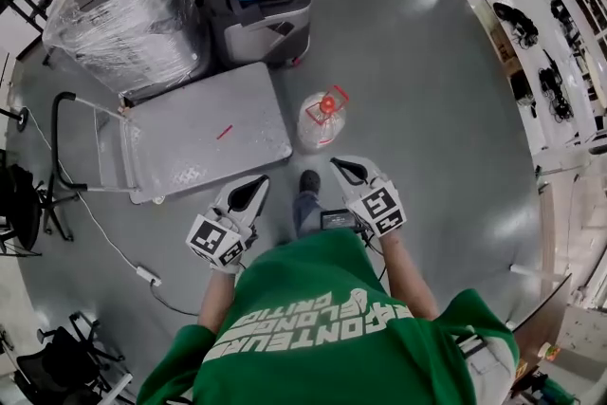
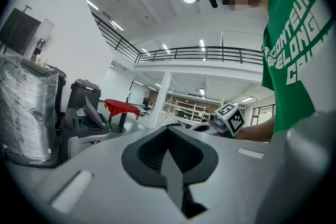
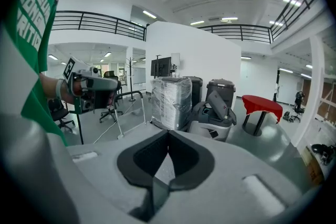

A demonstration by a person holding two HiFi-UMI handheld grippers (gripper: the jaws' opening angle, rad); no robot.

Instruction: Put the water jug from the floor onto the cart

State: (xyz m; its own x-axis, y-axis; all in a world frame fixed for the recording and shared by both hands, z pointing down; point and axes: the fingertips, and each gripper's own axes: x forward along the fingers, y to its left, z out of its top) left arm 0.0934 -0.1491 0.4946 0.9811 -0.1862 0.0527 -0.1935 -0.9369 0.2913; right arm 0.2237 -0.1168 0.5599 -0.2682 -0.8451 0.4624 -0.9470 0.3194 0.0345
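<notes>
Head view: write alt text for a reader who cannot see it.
A clear water jug with a red cap stands on the grey floor just right of a flat cart. A person in a green shirt holds the left gripper and the right gripper short of the jug, both shut and empty.

The left hand-held gripper (image 2: 169, 134) has its jaws closed together, with nothing between them. Beyond it, to the right, the right hand-held gripper (image 2: 212, 124) shows beside a green shirt (image 2: 296, 44). At the left stand a wrapped box (image 2: 26, 107), a grey machine (image 2: 84, 113) and a red table (image 2: 122, 107).
</notes>
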